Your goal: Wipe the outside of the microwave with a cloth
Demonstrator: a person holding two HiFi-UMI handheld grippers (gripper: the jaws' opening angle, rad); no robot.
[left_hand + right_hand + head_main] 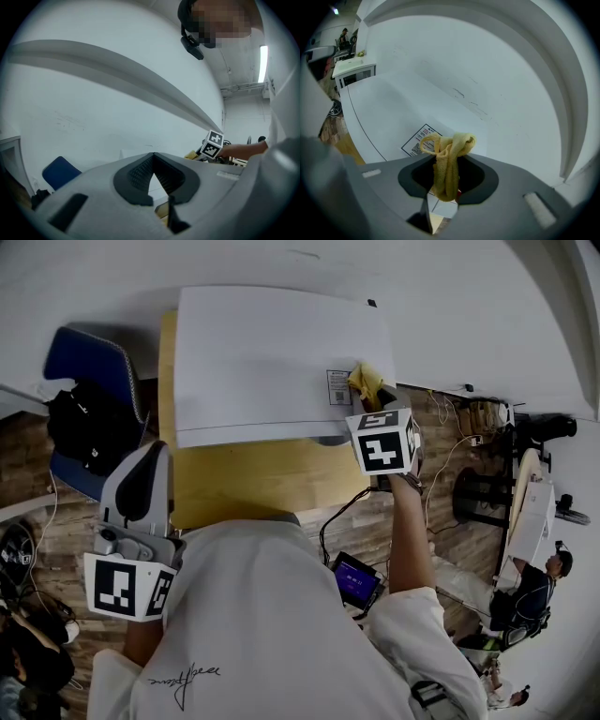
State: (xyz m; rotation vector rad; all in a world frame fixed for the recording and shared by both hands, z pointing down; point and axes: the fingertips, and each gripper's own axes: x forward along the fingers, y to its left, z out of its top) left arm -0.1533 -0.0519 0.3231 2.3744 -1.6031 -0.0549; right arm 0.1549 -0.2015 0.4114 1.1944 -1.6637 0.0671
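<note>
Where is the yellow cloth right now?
In the head view the yellow cloth is right of centre, pinched in the right gripper, over the white microwave near its right edge, beside the printed label.

microwave [272,362] label [338,387] print is too small to read.

text: none legible | label [338,387] on microwave [272,362]: print too small | shirt script [183,676]: unreadable | screen [354,577]: unreadable
</note>
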